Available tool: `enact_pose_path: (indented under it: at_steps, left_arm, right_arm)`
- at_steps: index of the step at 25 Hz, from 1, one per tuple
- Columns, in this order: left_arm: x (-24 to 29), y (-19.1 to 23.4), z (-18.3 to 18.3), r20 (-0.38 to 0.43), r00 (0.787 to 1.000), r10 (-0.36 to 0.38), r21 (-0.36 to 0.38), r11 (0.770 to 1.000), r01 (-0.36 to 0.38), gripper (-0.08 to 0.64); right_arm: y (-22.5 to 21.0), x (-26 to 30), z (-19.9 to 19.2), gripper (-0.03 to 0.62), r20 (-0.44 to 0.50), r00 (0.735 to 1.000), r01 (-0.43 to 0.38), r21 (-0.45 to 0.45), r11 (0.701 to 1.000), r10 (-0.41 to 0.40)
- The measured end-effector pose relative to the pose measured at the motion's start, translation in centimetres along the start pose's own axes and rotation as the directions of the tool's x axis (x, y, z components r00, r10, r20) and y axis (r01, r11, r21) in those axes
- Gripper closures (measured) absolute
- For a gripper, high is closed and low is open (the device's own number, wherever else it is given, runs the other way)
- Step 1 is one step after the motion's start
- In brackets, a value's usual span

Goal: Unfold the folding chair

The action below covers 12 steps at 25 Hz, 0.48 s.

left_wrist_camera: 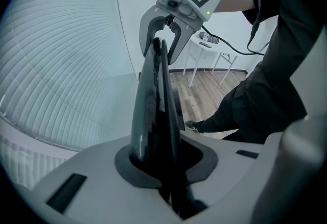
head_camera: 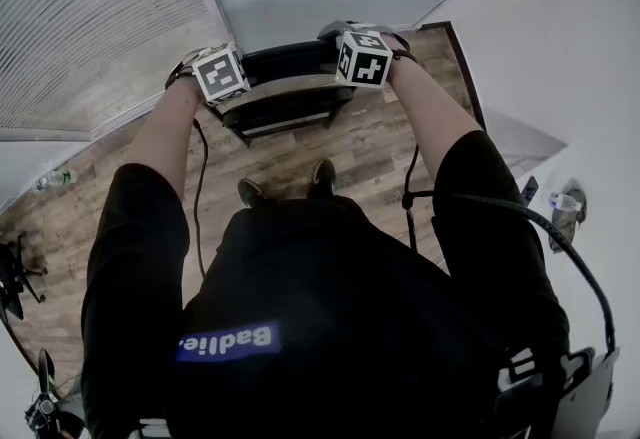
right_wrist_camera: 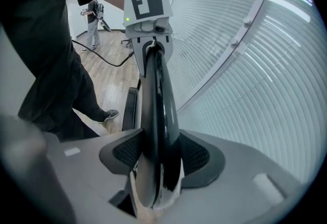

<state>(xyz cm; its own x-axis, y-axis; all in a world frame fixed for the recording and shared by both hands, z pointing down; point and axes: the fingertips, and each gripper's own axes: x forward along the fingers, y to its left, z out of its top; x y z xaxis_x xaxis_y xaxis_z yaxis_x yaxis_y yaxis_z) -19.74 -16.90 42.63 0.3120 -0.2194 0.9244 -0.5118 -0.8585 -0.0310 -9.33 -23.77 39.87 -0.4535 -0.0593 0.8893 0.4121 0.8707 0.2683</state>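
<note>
The folding chair [head_camera: 290, 99] is black and stands folded on the wood floor in front of my feet, close to a glass wall. My left gripper [head_camera: 236, 99] is shut on the left part of its top edge; in the left gripper view the glossy backrest [left_wrist_camera: 153, 116] runs out from between the jaws of the left gripper [left_wrist_camera: 163, 169]. My right gripper [head_camera: 347, 85] straddles the right part of the same edge. Its pads [right_wrist_camera: 196, 155] stand on either side of the backrest [right_wrist_camera: 158, 95] with a little slack, so it is open. Each gripper shows in the other's view: the right gripper [left_wrist_camera: 162, 47] and the left gripper [right_wrist_camera: 153, 47].
A glass wall with blinds [head_camera: 90, 17] runs right behind the chair. My shoes [head_camera: 250, 192] stand just short of it. A white side table [left_wrist_camera: 209, 57] is off to the right, and a cable [head_camera: 198, 187] hangs by my left arm. Another person [right_wrist_camera: 93, 19] stands far back.
</note>
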Motion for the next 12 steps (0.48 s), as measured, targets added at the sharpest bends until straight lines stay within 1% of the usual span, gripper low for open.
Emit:
enact_pose_path:
  at_steps: [3,7,10,12]
  left_arm:
    - [0.1,0.5,-0.2,0.004,1.0,-0.008,0.007,1.0,0.008,0.497]
    - [0.3,1.5,-0.4,0.014,1.0,-0.022,0.011,1.0,0.022,0.497]
    - [0.3,1.9,-0.5,0.019,0.999,-0.027,0.013,1.0,0.027,0.497]
    - [0.2,2.4,-0.5,0.021,0.999,-0.028,0.013,1.0,0.028,0.497]
  right_arm:
    - [-1.0,-2.2,0.1,0.39,0.006,0.995,0.1,0.012,0.995,-0.1]
    - [-1.5,-5.1,0.6,0.39,0.017,0.972,0.235,0.054,0.971,-0.236]
    - [0.2,-6.2,1.1,0.39,0.016,0.955,0.295,0.062,0.953,-0.297]
    - [1.9,-5.8,1.5,0.39,0.013,0.952,0.305,0.057,0.951,-0.306]
